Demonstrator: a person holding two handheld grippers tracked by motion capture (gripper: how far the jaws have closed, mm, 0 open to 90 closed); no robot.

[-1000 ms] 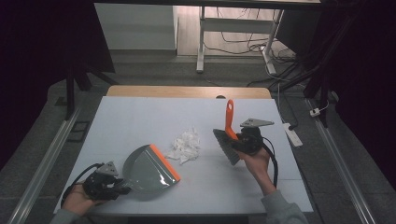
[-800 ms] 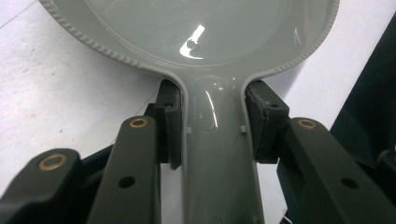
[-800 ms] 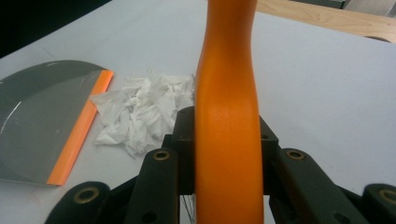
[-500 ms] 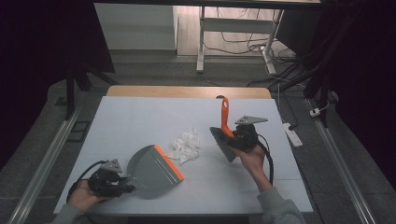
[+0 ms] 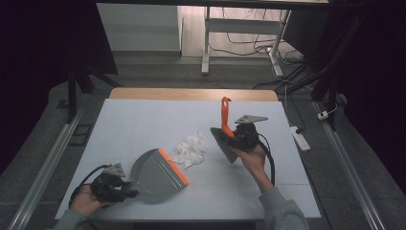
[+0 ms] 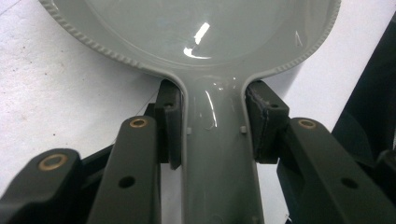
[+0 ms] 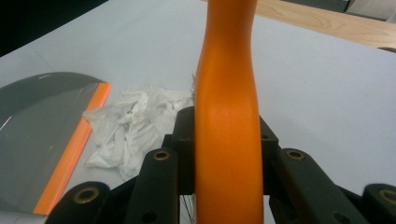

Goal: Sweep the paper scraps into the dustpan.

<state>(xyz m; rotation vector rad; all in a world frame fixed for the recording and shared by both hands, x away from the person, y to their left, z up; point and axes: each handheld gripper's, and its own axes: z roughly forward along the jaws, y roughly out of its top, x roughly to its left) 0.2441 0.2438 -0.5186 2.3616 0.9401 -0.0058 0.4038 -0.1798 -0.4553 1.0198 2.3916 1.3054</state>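
The white table (image 5: 143, 120) carried it all. On it, near the front left, lay the grey dustpan (image 5: 155, 172), orange lip toward the crumpled white paper (image 5: 190, 148) just beside it. The left gripper (image 5: 125, 192) was clamped on the dustpan's handle; the left gripper view showed both pads (image 6: 170, 123) pressed to the stem. The right gripper (image 5: 235, 139) was clamped on the brush (image 5: 225, 139), orange handle up, bristles right of the paper, pads hidden in the high view.
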